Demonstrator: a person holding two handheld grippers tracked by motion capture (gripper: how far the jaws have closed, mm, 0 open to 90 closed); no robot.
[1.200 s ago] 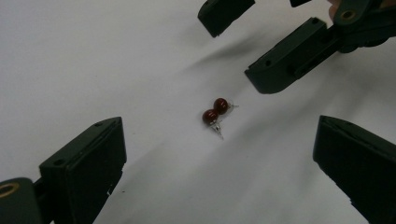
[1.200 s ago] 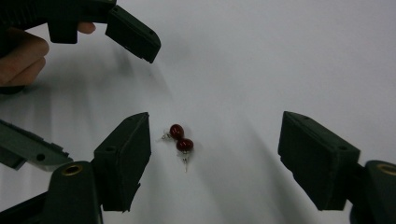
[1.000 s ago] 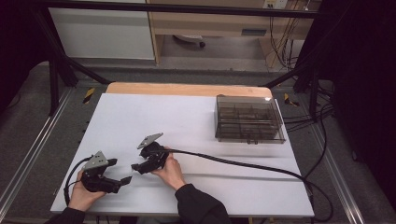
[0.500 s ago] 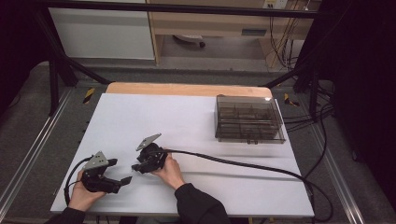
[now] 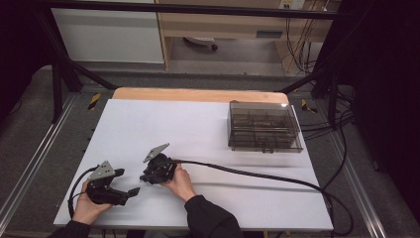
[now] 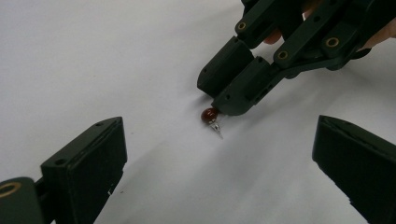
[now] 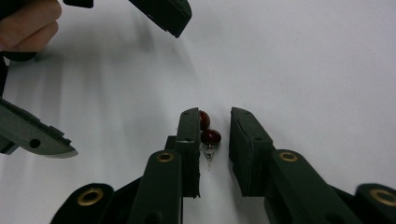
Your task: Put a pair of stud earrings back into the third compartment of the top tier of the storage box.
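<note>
Small dark-red bead on a thin metal pin (image 7: pixel 210 138): pickup step.
Lies on white table (image 5: pixel 208 129); our right gripper (image 7: pixel 212 135) has just been closing around it, not yet pinching. Left gripper (image 6: pixel 210 154) spread nearby. Next we squeeze gently, then lift.

Tabletop (image 5: pixel 208 124) spread under everything. Compartment box (image 5: pixel 264 126) set on tabletop at far right, well apart from both tools. Left tool (image 5: pixel 130 192) held low at near left edge of tabletop. Right tool (image 5: pixel 142 177) placed just right of and slightly behind left tool, tips near each other. Small bead with pin (image 7: pixel 210 138) lying on tabletop between jaws of right tool, close against one jaw; in left gripper view, bead (image 6: pixel 209 115) seen at right tool's tips, ahead of left tool's spread jaws. Cable (image 5: pixel 257 173) trailing from right tool rightward across tabletop to near right edge.
</note>
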